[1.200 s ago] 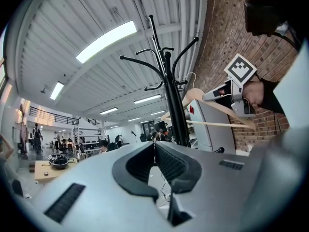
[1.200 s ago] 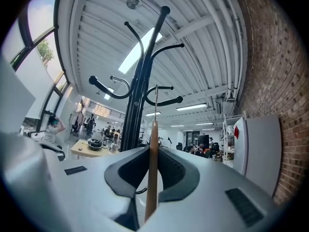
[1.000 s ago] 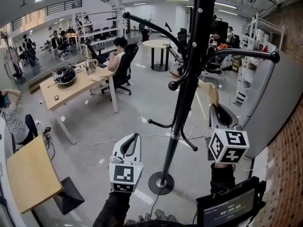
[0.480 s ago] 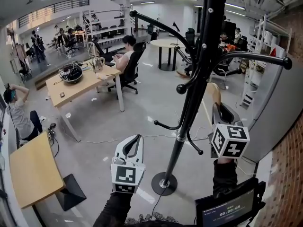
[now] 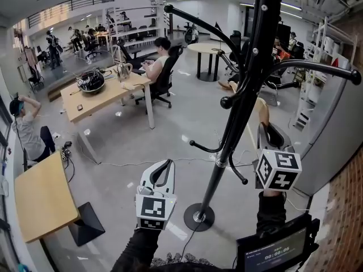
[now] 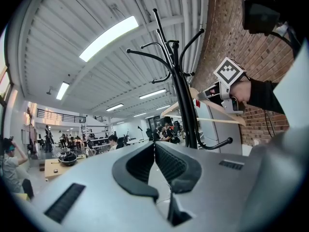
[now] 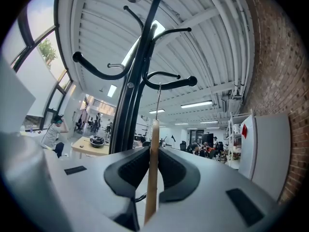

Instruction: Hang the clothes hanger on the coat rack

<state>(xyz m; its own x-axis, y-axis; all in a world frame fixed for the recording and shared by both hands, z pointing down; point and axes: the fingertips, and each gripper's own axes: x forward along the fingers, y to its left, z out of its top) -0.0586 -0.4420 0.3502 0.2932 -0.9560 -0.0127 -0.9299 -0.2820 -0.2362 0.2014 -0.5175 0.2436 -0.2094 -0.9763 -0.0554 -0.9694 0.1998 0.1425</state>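
Observation:
A black coat rack (image 5: 245, 89) with curved arms stands in front of me on a round base (image 5: 198, 216). My right gripper (image 5: 271, 134) is shut on a wooden clothes hanger (image 5: 260, 113), held just right of the pole and below a knobbed arm (image 5: 317, 67). In the right gripper view the hanger (image 7: 153, 168) stands edge-on between the jaws, its wire hook (image 7: 159, 100) reaching up to a rack arm (image 7: 171, 83). My left gripper (image 5: 161, 172) is shut and empty, left of the pole. The left gripper view shows the rack (image 6: 181, 100), the hanger (image 6: 217, 109) and the right gripper.
A brick wall (image 5: 346, 208) and a grey cabinet (image 5: 334, 129) stand close on the right. A screen (image 5: 275, 248) sits low at the right. Wooden desks (image 5: 105, 92) (image 5: 39, 200) and seated people fill the left and back of the room.
The view has shifted, so the rack and both grippers sit slightly further right in frame. The right gripper still holds the hanger beside the pole, and the left stays shut.

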